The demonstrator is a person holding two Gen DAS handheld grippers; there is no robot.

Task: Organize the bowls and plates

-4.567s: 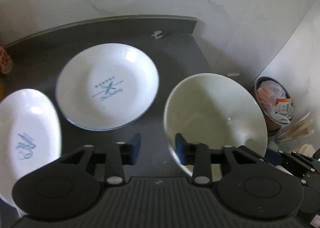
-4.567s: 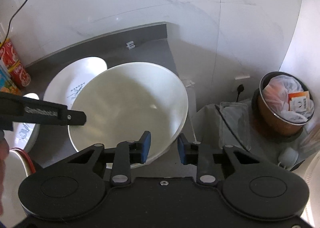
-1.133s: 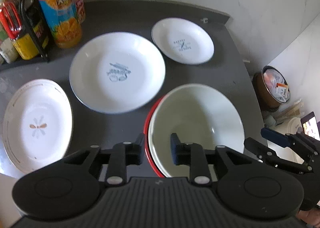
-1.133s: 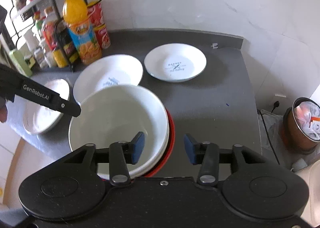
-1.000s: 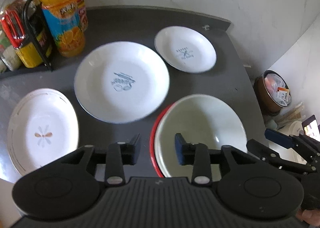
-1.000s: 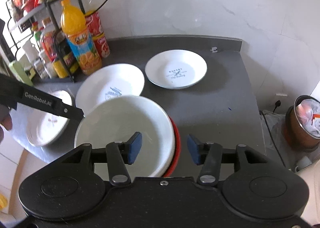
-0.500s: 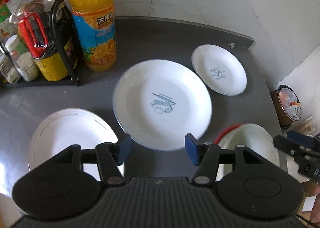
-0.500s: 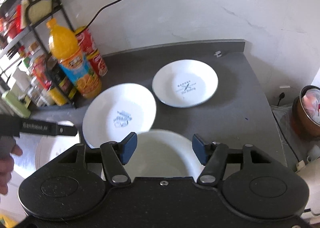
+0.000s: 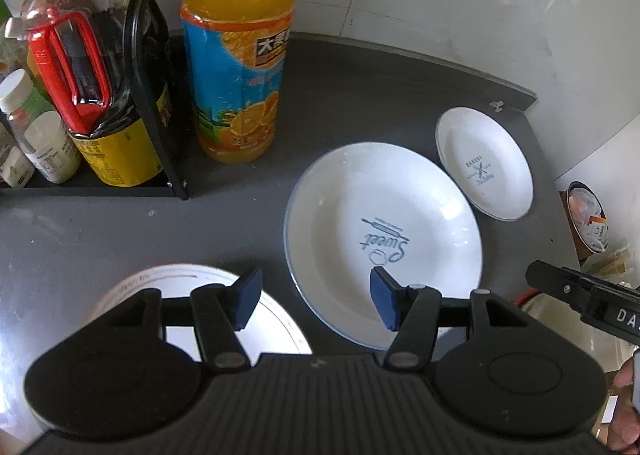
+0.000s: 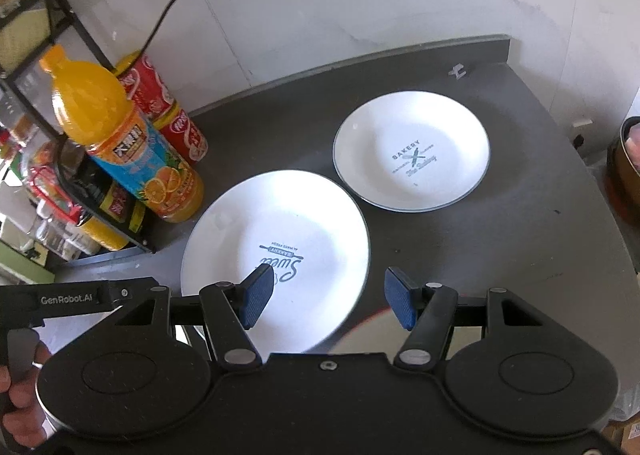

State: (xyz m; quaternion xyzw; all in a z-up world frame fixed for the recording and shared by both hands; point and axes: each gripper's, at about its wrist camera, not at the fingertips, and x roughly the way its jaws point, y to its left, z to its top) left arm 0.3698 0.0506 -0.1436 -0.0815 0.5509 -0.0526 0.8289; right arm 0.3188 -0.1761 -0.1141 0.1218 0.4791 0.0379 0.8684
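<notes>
Fingers (image 9: pixel 248 297) above white blue-rimmed plate (image 9: pixel 384 215), seemingly empty

Left wrist view: high above the countertop (image 9: pixel 360 95), angled down past its own tongs. Right wrist view: likewise, further right. Shared ahead of both: large plate (image 9: pixel 384 223) (image 10: pixel 276 239), small plate (image 9: pixel 484 163) (image 10: pixel 412 151), orange bottle (image 9: pixel 236 51) (image 10: pixel 120 135).

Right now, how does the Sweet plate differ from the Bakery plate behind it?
The Sweet plate is clearly larger than the Bakery plate. It lies nearer both grippers and beside the orange juice bottle, while the Bakery plate sits farther back toward the counter's corner. Its print reads upside down in the right wrist view; the Bakery plate's reads upright. Both are white, thin-rimmed, empty and flat on the dark counter, not touching.
</notes>
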